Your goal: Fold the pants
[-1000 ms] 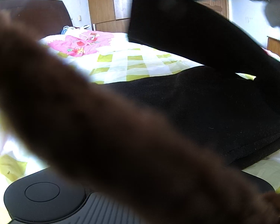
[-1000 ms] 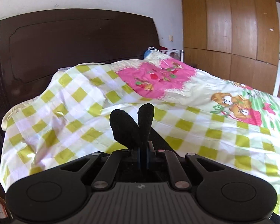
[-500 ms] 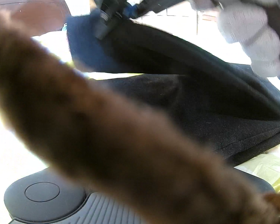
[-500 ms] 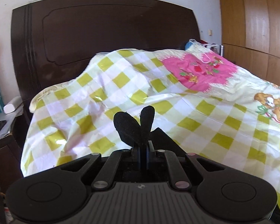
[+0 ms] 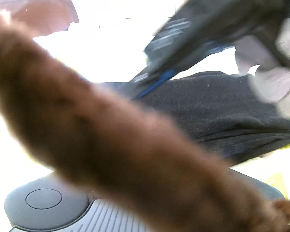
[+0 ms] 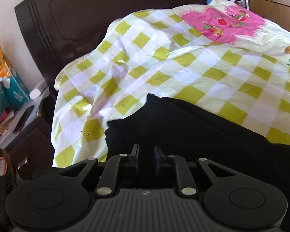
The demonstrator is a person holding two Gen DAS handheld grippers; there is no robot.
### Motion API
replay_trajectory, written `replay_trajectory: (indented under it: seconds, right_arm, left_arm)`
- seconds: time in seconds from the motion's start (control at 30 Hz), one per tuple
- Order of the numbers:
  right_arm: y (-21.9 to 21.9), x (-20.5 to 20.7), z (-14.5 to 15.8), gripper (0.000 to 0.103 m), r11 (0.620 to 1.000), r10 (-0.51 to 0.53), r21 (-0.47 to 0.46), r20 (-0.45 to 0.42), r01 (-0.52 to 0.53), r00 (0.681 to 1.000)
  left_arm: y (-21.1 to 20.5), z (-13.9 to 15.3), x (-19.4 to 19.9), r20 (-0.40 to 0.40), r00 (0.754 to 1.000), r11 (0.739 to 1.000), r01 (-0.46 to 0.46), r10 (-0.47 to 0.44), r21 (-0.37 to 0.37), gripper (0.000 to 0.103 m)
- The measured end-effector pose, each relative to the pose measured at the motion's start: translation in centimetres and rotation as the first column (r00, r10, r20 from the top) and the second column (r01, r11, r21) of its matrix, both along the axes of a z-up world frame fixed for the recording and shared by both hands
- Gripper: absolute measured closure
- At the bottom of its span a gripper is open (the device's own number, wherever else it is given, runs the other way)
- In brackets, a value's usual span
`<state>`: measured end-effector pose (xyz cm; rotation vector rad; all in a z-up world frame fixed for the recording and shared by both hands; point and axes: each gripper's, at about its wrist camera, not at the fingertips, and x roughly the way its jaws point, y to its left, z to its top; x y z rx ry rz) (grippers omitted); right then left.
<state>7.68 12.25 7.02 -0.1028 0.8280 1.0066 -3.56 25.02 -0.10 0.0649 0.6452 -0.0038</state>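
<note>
Right wrist view: the right gripper (image 6: 146, 155) is closest, its jaws a little apart with nothing between them. Just past it the black pants (image 6: 183, 131) lie on the bed (image 6: 164, 61), one layer over another, so one fold looks done. More folds are likely left. Beyond the pants stands the dark headboard (image 6: 77, 19). In the left wrist view a blurry brown furry thing (image 5: 106, 135) covers the left gripper's jaws, so I cannot tell if they are apart or together. Past the pants, the right gripper is a dark smear.
</note>
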Motion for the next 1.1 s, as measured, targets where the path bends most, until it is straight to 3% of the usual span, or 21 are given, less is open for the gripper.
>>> replay_trajectory:
  seconds: [0.07, 0.13, 0.27, 0.33, 0.5, 0.6, 0.77, 0.97, 1.03, 1.1]
  right_arm:
    - [-4.3, 0.5, 0.8, 0.068, 0.994, -0.111, 0.009, 0.006, 0.111, 0.994]
    - [-9.3, 1.4, 1.0, 0.065, 0.959, -0.283, -0.003, 0.023, 0.283, 0.959]
    - [-17.7, 3.1, -0.5, 0.061, 0.824, -0.559, -0.099, 0.024, 0.559, 0.829]
    - [-20.5, 3.8, -1.8, 0.059, 0.791, -0.609, -0.105, -0.042, 0.603, 0.792]
    - [-23.9, 4.7, -5.4, 0.047, 0.798, -0.588, -0.031, -0.257, 0.602, 0.767]
    - [-25.2, 5.1, -7.1, 0.041, 0.796, -0.541, 0.047, -0.389, 0.603, 0.745]
    - [-27.4, 5.4, -8.6, 0.041, 0.796, -0.436, 0.161, -0.516, 0.583, 0.738]
    - [-26.6, 6.5, -10.0, 0.040, 0.805, -0.349, 0.222, -0.572, 0.550, 0.742]
    - [-25.9, 7.0, -10.3, 0.056, 0.802, -0.357, 0.212, -0.578, 0.558, 0.733]
    - [-26.1, 7.0, -10.7, 0.066, 0.785, -0.371, 0.197, -0.609, 0.587, 0.701]
  left_arm:
    - [-0.2, 1.2, -0.7, 0.017, 1.000, 1.000, 0.003, -0.003, 0.012, 0.085]
    - [-0.4, 2.4, -1.0, 0.049, 0.999, 1.000, 0.013, -0.013, 0.004, 0.085]
    - [-1.6, 3.8, 1.0, 0.131, 0.991, 1.000, 0.025, -0.027, 0.016, 0.085]
    - [-2.5, 3.7, 3.0, 0.139, 0.990, 0.999, 0.035, -0.037, 0.014, 0.084]
    - [-4.9, -0.2, 6.7, -0.042, 0.996, 0.993, 0.081, -0.078, 0.085, 0.082]
    - [-5.6, 0.0, 5.9, -0.051, 0.995, 0.987, 0.095, -0.089, 0.133, 0.084]
    - [-5.9, 0.5, 6.8, -0.045, 0.996, 0.989, 0.083, -0.078, 0.123, 0.082]
    - [-8.6, 0.1, 7.3, -0.040, 0.989, 0.982, 0.147, -0.143, 0.120, 0.083]
    - [-9.1, 0.0, 7.7, -0.046, 0.988, 0.980, 0.151, -0.146, 0.132, 0.083]
    - [-9.2, -0.1, 8.0, -0.060, 0.989, 0.981, 0.145, -0.138, 0.129, 0.083]
